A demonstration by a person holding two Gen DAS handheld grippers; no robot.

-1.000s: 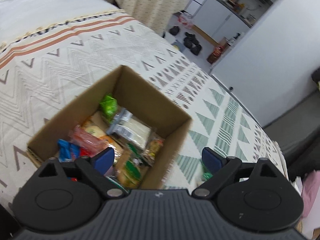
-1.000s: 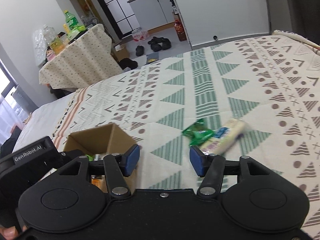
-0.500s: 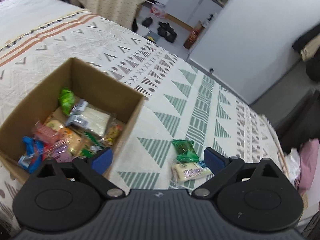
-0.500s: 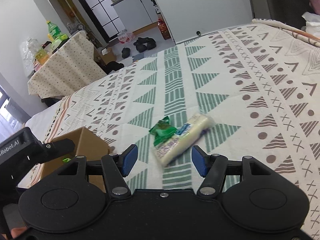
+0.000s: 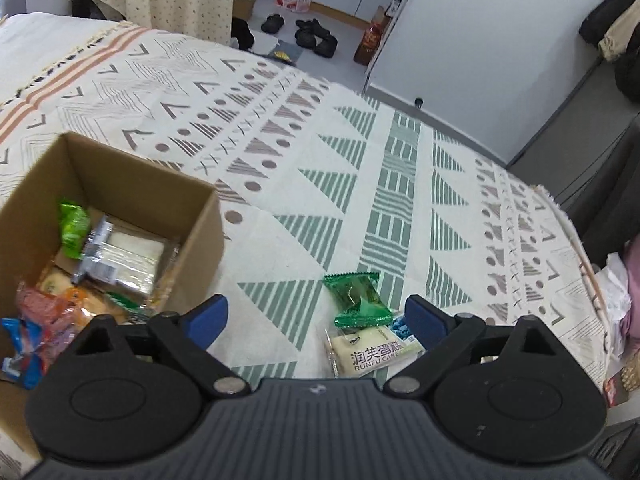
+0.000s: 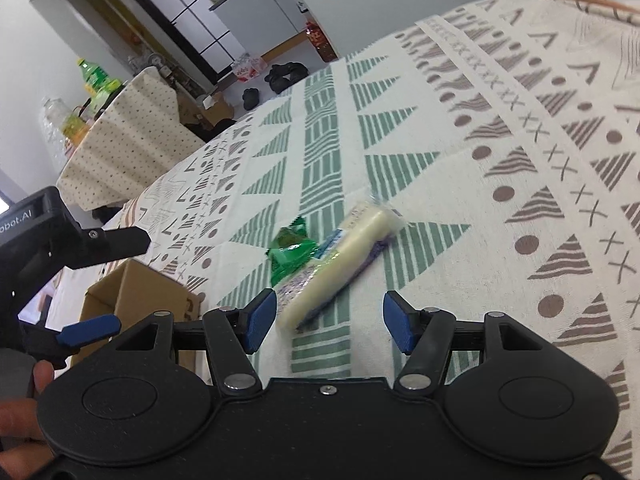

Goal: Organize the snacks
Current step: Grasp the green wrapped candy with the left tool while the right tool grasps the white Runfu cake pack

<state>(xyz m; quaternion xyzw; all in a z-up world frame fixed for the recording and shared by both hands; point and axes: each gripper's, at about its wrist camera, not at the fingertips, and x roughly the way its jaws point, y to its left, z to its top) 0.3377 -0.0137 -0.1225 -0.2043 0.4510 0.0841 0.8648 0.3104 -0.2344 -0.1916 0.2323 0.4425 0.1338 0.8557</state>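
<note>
Two snacks lie on the bed, touching, out on the patterned cover toward its near edge: a pale cake (image 6: 340, 258) in a clear wrapper and a small green packet (image 6: 290, 250) tucked against its far end. The box (image 5: 120, 208) beside them already holds a heap of wrappers.

The right gripper (image 6: 330, 322) hangs over the cake's near end, jaws apart and holding nothing. The left gripper (image 5: 316, 318) is likewise released and empty.

The cake looks light and soft, its film likely slippery; a gentle pinch across the middle of its width seems safest. The packet is flat and crinkly, so I'd take it by a sealed end.
</note>
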